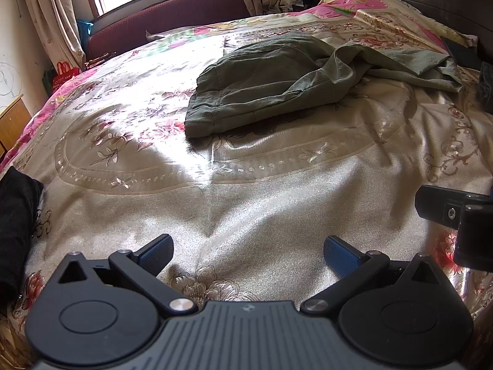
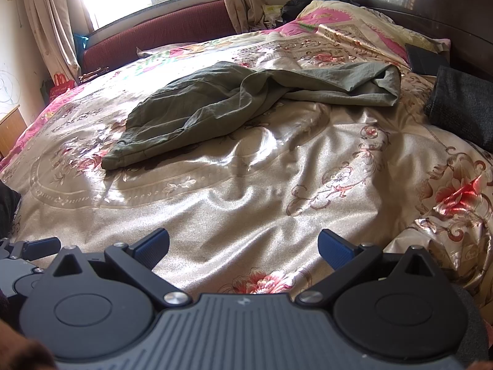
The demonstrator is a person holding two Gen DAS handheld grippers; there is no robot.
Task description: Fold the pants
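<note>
Olive-green pants [image 1: 277, 83] lie crumpled on the floral satin bedspread [image 1: 246, 200], waistband end toward me, legs twisted off to the right. They also show in the right wrist view [image 2: 234, 104]. My left gripper [image 1: 248, 256] is open and empty, low over the bedspread well short of the pants. My right gripper [image 2: 243, 248] is open and empty too, near the bed's front. Part of the right gripper [image 1: 456, 215] shows at the right edge of the left wrist view. Part of the left gripper [image 2: 27, 252] shows at the left edge of the right wrist view.
A dark grey folded garment [image 2: 465, 108] lies at the bed's right side. A black cloth [image 1: 15, 222] lies at the left edge. A maroon sofa [image 1: 166, 21] stands under the window beyond the bed. Pillows [image 2: 354, 21] and a dark headboard [image 2: 431, 6] are at the far right.
</note>
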